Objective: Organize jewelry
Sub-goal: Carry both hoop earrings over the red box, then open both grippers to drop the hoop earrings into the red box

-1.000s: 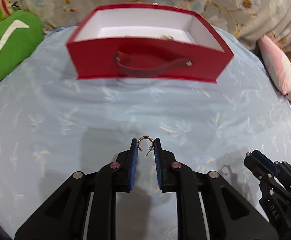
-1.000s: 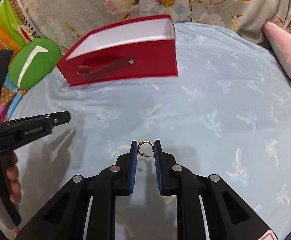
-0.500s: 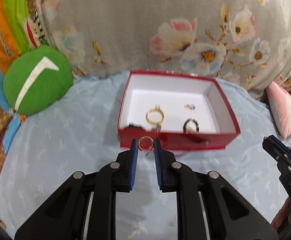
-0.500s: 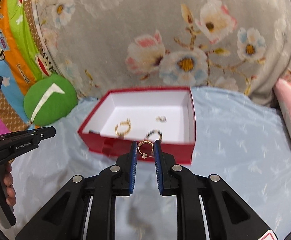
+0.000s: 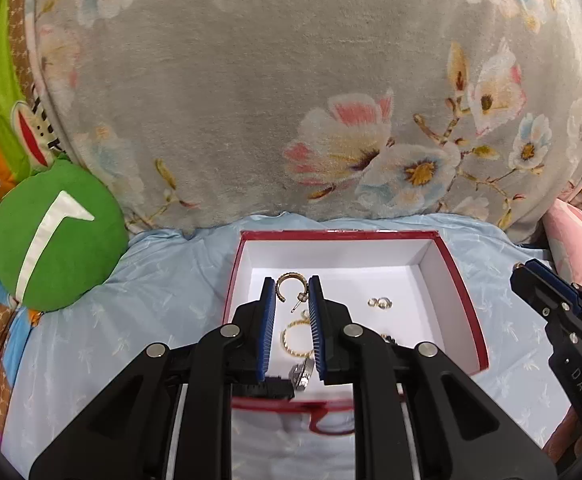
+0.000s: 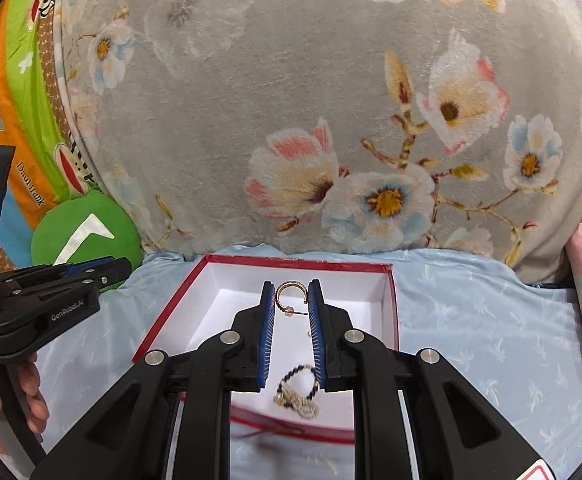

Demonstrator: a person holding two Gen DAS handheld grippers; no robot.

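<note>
— Earring [image 5: 291, 285] number one? Pinched between the left gripper [image 5: 292, 293] pads, above the red box [image 5: 465, 300].

— And the right gripper [image 6: 292, 296]?

— Clamped on a second hoop earring [image 6: 289, 292], over that box too. A beaded bracelet [image 6: 297, 394] lies partly hidden behind its fingers.

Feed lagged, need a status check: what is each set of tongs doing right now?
Left tongs: closed on a gold hoop earring, above the red box.
Right tongs: closed on another gold hoop earring, above the same box.
</note>
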